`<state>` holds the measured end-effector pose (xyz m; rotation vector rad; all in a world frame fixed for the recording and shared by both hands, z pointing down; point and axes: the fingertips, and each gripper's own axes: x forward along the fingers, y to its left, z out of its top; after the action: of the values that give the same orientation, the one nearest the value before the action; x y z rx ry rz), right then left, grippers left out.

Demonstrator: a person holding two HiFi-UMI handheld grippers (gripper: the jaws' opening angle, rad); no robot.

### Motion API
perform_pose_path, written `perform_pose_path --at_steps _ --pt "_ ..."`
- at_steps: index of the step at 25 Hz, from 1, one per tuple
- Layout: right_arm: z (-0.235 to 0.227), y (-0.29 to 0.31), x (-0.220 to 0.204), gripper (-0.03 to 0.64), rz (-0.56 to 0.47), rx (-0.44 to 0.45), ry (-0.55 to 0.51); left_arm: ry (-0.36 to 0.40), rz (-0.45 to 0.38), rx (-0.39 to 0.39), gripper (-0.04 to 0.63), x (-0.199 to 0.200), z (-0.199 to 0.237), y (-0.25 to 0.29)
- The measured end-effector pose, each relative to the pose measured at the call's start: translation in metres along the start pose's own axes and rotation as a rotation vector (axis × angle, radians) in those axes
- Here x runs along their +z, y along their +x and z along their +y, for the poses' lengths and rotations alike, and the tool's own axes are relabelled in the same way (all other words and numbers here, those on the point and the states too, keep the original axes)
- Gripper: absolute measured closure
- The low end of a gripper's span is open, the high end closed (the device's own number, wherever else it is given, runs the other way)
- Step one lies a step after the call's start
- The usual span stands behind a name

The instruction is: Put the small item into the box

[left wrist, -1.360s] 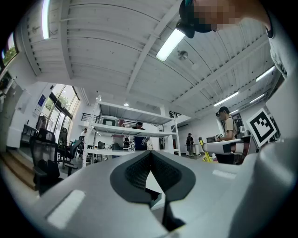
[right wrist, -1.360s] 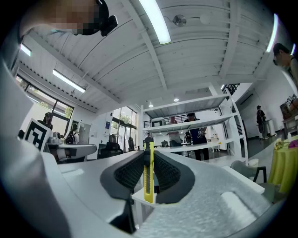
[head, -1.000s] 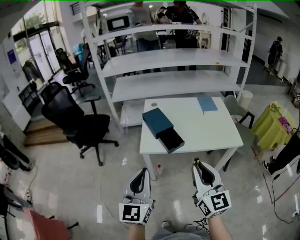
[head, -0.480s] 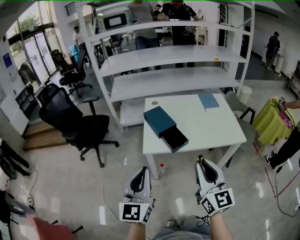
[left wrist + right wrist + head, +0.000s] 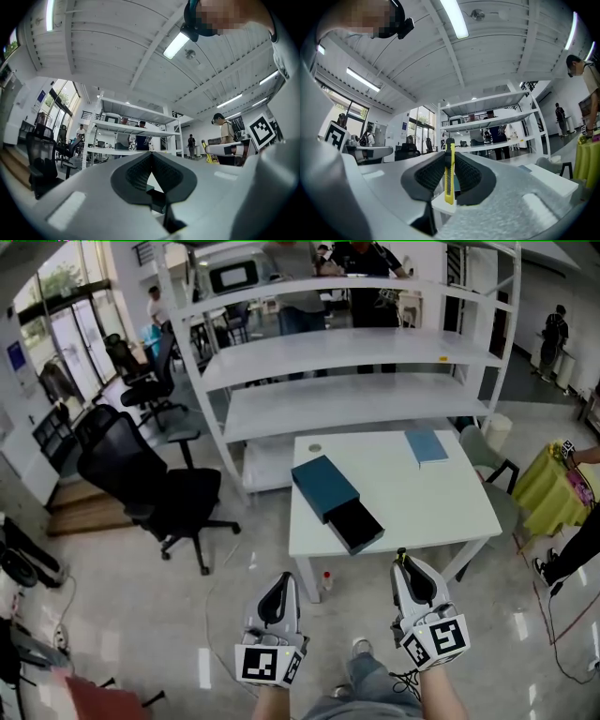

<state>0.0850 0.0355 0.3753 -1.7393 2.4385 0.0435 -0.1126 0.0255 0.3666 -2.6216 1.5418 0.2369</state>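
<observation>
**Yellow knife in right claw, box open on table ahead**

Small item: a slim yellow utility knife (image 5: 449,174) with a dark cap at its far tip. It stands on edge, upright in the right gripper view. It sits clamped between the ribbed black pads (image 5: 430,177) of the right gripper (image 5: 449,151), with one pad pressing each flat side. The far tip pokes just past the jaw tips, and the near end hangs a little below the pads. In the head view only that tip shows, at the nose of the right gripper (image 5: 402,562).

Left gripper (image 5: 151,157): jaws brought together, pad tips meeting, nothing between them. From the head view it is held beside the right one, to the left (image 5: 280,579). Both point toward the far table, over glossy floor.

Box (image 5: 325,487): a dark teal sleeve lying flat on the left part of the white table (image 5: 422,507), set at a slant. Its black drawer (image 5: 357,525) is slid out toward the near edge, with the inside dark. Knife and box are well apart.

Elsewhere on the table, a flat blue-grey piece (image 5: 427,445) lies at the far right, and a small round mark (image 5: 315,448) sits near the far left corner.

Surroundings: a small bottle (image 5: 326,579) stands on the floor by the near left table leg. White shelving (image 5: 347,352) rises just beyond the table, with people standing behind it. A black office chair (image 5: 141,486) is to the left and a yellow-green cloth (image 5: 547,493) to the right.
</observation>
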Motion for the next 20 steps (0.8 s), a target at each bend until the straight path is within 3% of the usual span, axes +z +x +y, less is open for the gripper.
perform_pose_path --at_steps 20 --pt "-0.062 0.123 -0.006 0.551 0.02 0.169 0.008 0.038 -0.019 0.095 0.584 -0.007 0.02 0.121"
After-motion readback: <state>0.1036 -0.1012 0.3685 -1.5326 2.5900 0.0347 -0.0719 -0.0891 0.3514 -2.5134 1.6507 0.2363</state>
